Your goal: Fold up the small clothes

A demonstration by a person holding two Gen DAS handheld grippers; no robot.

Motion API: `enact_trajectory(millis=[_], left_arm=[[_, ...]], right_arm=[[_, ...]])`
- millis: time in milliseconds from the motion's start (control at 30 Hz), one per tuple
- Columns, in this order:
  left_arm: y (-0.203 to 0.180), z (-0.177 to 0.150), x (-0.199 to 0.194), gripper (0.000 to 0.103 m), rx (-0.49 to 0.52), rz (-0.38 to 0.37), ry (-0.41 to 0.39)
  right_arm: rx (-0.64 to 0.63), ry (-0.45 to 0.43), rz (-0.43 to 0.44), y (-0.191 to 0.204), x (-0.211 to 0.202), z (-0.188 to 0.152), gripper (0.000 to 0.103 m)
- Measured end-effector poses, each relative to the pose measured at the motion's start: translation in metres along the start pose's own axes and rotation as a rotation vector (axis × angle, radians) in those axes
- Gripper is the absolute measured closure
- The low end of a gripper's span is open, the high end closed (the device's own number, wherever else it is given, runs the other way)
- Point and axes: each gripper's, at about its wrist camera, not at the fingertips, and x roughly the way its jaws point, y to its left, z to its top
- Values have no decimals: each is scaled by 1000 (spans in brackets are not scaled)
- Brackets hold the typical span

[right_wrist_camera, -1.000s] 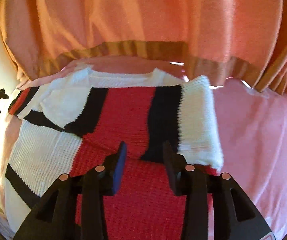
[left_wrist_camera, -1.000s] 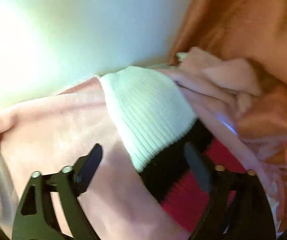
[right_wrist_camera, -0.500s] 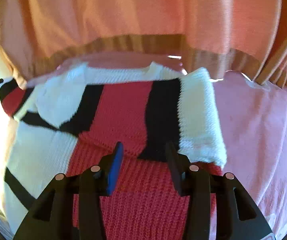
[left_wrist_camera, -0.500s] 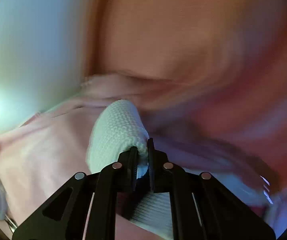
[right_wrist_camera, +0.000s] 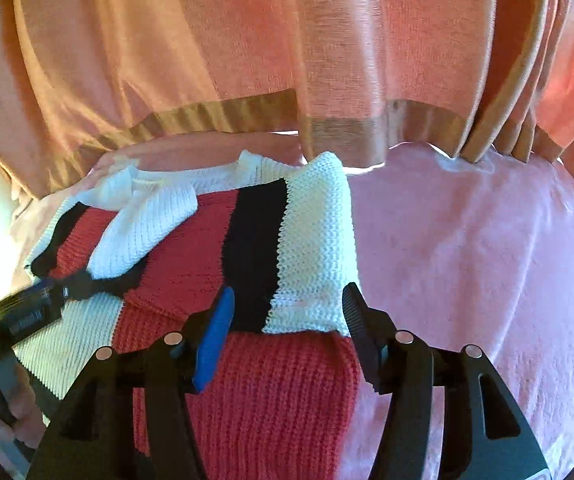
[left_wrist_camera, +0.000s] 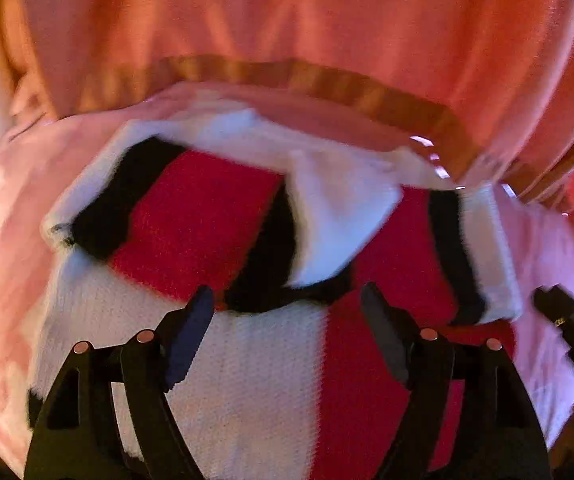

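The left hand-held gripper (left_wrist_camera: 287,316) hangs wide apart, empty, above the red, black and white knitted sweater (right_wrist_camera: 247,380) on the pink fleece blanket (right_wrist_camera: 467,260). The right hand-held gripper (right_wrist_camera: 285,320) gapes, holding nothing. Orange curtains (right_wrist_camera: 247,40) hide the background.

Knit sweater (right_wrist_camera: 175,268): chunky ribbed yarn in red, black and white, rough and matt. Pink bed cover (right_wrist_camera: 467,264) under it: soft cloth, slightly fuzzy, matt. Orange curtain (right_wrist_camera: 247,40): thin woven fabric with faint sheen, tan hem band. Right gripper (right_wrist_camera: 285,332): matt black plastic fingers with small shiny metal pins, one blue ridged pad. Left gripper (left_wrist_camera: 287,332): same matt black plastic, ridged pads.
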Motion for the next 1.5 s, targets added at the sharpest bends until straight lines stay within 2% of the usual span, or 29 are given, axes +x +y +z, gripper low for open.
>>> enact_trajectory(millis=[167, 267, 433, 533, 600, 667, 733, 800, 867, 900, 933, 967, 1033, 1100, 1133, 1167, 1233, 1300, 1433, 1467, 1500], left_arm=[[53, -7, -30, 17, -65, 92, -103], [71, -1, -42, 14, -84, 131, -135], [91, -1, -43, 13, -58, 169, -118], [106, 0, -47, 13, -55, 184, -111], [115, 1, -45, 13, -64, 189, -97], [126, 2, -46, 13, -80, 192, -87], [133, 3, -47, 13, -97, 191, -81], [139, 5, -51, 13, -117, 180, -84], [140, 5, -54, 13, -126, 176, -94], [138, 5, -54, 13, -126, 175, -93], [137, 5, -53, 12, -126, 165, -84], [134, 4, -49, 11, -133, 138, -67], [132, 5, -41, 11, -158, 77, -27], [134, 4, -27, 11, -227, -11, 34], [137, 3, -21, 11, -265, -47, 59], [142, 3, -13, 11, -325, -96, 88], [153, 4, -6, 11, -415, -152, 115], [167, 6, 2, 11, -518, -204, 130], [189, 14, 11, 12, -617, -167, 130], [193, 15, 14, 12, -632, -160, 131], [197, 16, 20, 17, -647, -156, 143]], right_arm=[[-5, 41, 135, 22, 12, 6, 41], [-39, 30, 150, 61, 25, 24, 41], [-120, 59, 124, 134, 65, 44, 34], [-210, 100, 38, 175, 102, 46, 34], [-233, 129, -2, 182, 120, 44, 37], [-202, 144, 12, 174, 126, 43, 89], [-118, 113, 79, 152, 106, 46, 89], [-40, 52, 138, 118, 69, 45, 89], [4, 33, 166, 88, 43, 35, 89], [14, 45, 151, 68, 35, 23, 86], [-2, 72, 124, 58, 37, 15, 76], [-17, 97, 110, 51, 41, 8, 65], [38, 147, 118, 25, 54, -8, 64], [160, 177, 190, 7, 60, -8, 64], [204, 173, 226, 2, 62, -4, 61], [238, 154, 253, -2, 62, 1, 53], [254, 141, 248, -5, 63, 8, 44], [257, 149, 226, -4, 70, 12, 41], [231, 153, 191, 3, 86, 9, 40], [202, 142, 177, 8, 88, 10, 51], [173, 139, 178, 13, 90, 11, 65]])
